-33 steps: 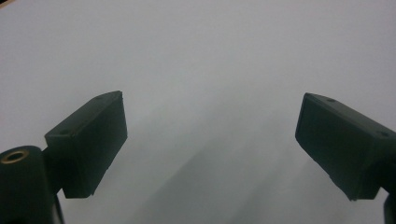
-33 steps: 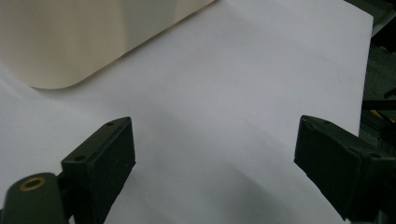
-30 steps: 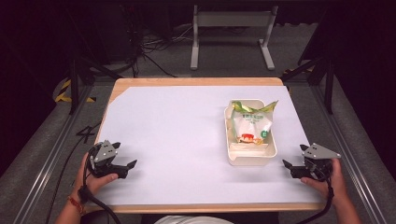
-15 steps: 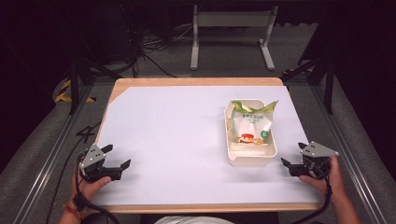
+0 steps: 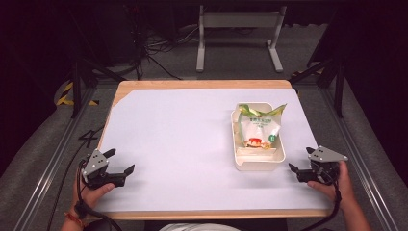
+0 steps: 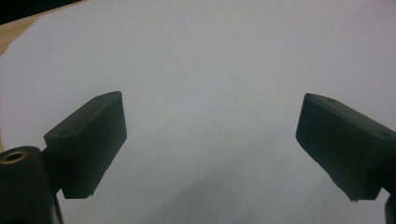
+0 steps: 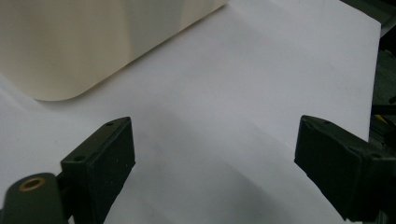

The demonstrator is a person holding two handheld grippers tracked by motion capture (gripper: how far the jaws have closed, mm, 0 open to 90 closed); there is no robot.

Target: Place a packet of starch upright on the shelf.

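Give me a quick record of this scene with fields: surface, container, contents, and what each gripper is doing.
surface: table under a white sheet
container: cream tray, right half of the table
contents: snack bag lying in the tray, its top over the far rim
left gripper: open, empty, near-left corner of the sheet
right gripper: open, empty, just right of the tray's near end, not touching it

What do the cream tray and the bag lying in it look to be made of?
The tray looks like smooth moulded plastic: rounded corners, even cream walls with a soft sheen. The bag seems to be thin glossy plastic film, crinkled, printed white with green edges. Neither can be confirmed by look alone.
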